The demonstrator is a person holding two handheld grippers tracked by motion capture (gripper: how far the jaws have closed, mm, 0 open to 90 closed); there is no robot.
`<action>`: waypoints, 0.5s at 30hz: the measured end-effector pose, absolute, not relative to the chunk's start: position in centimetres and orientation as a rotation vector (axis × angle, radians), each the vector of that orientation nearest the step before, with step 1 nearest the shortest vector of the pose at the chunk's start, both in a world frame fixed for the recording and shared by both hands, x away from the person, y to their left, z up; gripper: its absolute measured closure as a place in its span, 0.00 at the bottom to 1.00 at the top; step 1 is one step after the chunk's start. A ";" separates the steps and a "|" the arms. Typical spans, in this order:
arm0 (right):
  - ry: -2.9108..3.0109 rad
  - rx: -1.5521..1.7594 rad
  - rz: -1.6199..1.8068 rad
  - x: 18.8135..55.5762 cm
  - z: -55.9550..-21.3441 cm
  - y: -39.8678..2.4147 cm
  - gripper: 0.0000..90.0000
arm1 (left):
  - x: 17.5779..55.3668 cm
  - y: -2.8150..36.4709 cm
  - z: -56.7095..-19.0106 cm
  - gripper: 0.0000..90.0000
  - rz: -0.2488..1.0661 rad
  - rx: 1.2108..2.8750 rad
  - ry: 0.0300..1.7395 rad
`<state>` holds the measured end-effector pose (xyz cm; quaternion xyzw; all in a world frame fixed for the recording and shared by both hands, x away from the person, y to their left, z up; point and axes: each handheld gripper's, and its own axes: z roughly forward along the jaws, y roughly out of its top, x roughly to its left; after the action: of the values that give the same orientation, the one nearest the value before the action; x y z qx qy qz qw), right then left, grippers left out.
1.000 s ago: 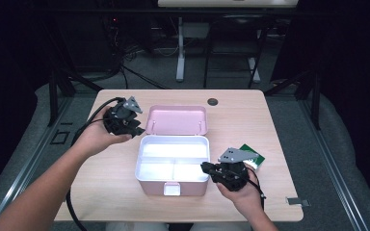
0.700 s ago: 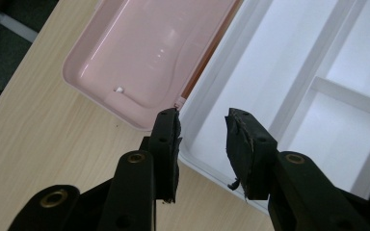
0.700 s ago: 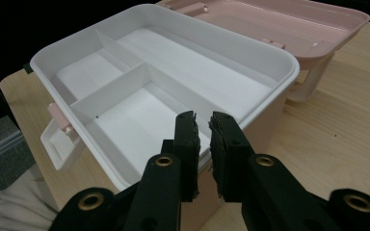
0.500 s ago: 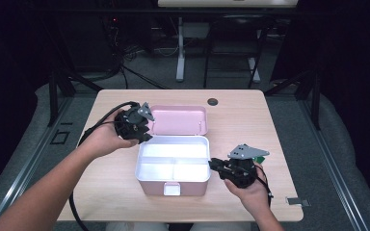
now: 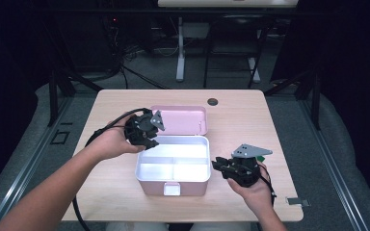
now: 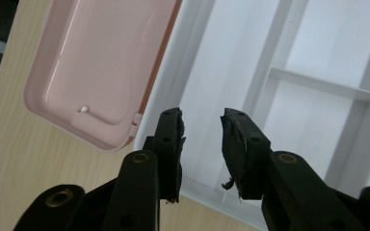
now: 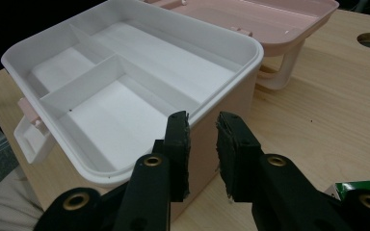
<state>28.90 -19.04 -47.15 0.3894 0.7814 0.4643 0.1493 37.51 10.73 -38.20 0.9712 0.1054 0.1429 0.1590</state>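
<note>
A pink box [image 5: 207, 159] with a white divided tray inside stands open mid-table, its pink lid [image 5: 183, 119] lying flat behind it. My left gripper [image 5: 147, 137] hovers at the box's back left corner. In the left gripper view it [image 6: 202, 144] is open over the tray's [image 6: 318, 48] rim, with the lid [image 6: 91, 62] beside it; its jaws have closed a little and hold nothing. My right gripper [image 5: 220, 167] sits just right of the box. In the right gripper view it [image 7: 202, 154] faces the box's [image 7: 241, 53] near corner. Its jaws have just been opening, and nothing is gripped.
A green object [image 5: 259, 157] lies on the table under my right gripper, also visible in the right gripper view [image 7: 361, 187]. A cable hole [image 5: 213, 102] sits near the table's far edge. The box's latch [image 5: 172, 188] faces the person. Bare wood surrounds the box.
My left gripper has moved right, from beside the lid to the tray's back left corner. The right gripper has stayed near the box's right side and its jaws have spread.
</note>
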 end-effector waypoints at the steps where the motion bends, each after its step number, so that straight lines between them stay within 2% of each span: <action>1: 2.244 1.122 1.336 28.9 -47.2 -19.1 0.82 | 37.5 10.5 -38.2 0.76 0.409 2.784 0.291; 15: 2.224 1.145 1.337 29.1 -47.3 -19.8 0.80 | 36.9 8.2 -39.5 0.79 0.395 2.881 0.152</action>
<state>29.08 -19.80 -47.25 0.3991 0.7749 0.4659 0.1523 36.86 8.23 -39.46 0.9829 0.0517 0.1348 0.1145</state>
